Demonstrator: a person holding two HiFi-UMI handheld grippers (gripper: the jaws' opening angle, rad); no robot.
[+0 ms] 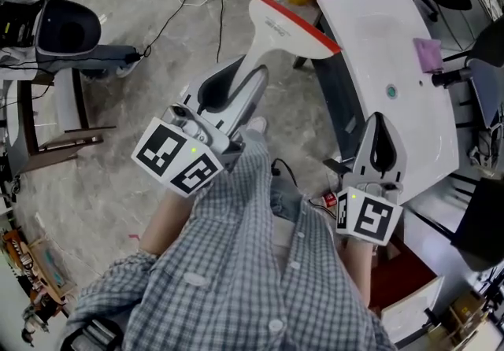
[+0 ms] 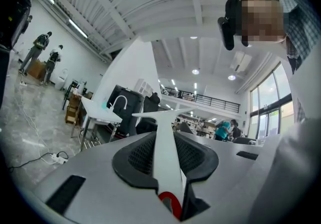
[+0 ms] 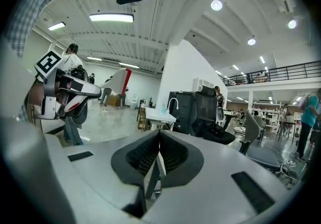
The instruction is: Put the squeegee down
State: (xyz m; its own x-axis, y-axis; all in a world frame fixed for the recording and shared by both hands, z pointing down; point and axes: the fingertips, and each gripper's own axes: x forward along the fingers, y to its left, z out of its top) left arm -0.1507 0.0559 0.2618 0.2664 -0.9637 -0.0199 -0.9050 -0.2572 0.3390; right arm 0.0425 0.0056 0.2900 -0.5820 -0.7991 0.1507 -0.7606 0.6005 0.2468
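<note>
At the left, the left gripper [image 1: 235, 90] has its black pads clamped on the narrow handle of the white plastic squeegee with a red rubber blade [image 1: 285, 29]. The squeegee hangs in the air over the grey marble floor [image 1: 102, 97], just short of the glossy white basin top [image 1: 378, 35]. Released here it would drop to the floor, and its wide head could knock the basin's edge or skid on that slick surface. At the right, the right gripper [image 1: 379, 133] is closed on nothing

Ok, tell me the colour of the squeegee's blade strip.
The blade strip is red, the rest of the squeegee white; clearest in the head view.
</note>
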